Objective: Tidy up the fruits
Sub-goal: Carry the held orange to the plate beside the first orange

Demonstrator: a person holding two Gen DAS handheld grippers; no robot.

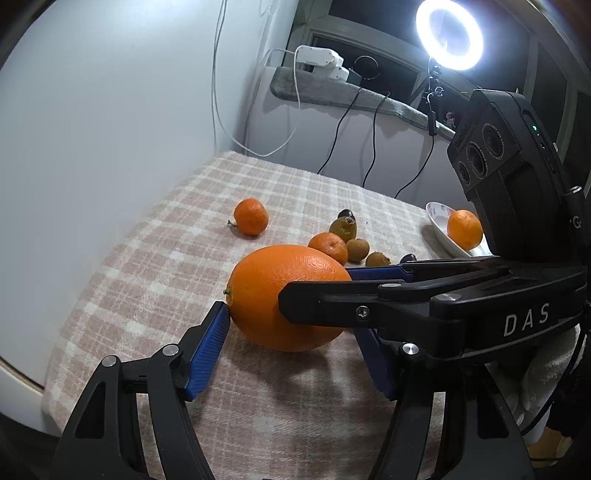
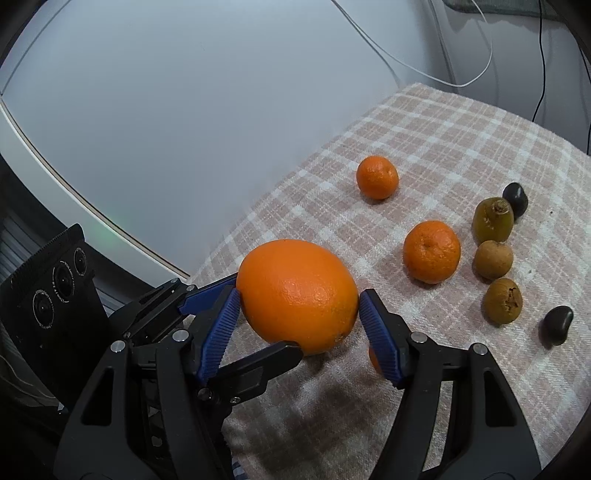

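A large orange [image 1: 284, 299] [image 2: 297, 295] sits low over the checked cloth, with both grippers around it. My left gripper [image 1: 291, 332] has its blue pads against the orange's sides. My right gripper [image 2: 299, 325] also has its blue pads touching the orange on both sides; it shows in the left wrist view [image 1: 317, 291] crossing in from the right. Small mandarins [image 2: 376, 177] [image 2: 431, 252], three brown-green kiwis [image 2: 493, 258] and two dark fruits [image 2: 557, 325] lie beyond. A white bowl [image 1: 437, 225] holds one mandarin [image 1: 464, 229].
The checked cloth [image 2: 461, 129] covers the table up to a white wall at the left and back. Cables hang at the back. A bright ring light [image 1: 448, 35] stands at the back right. The table's left edge [image 1: 22, 373] is close.
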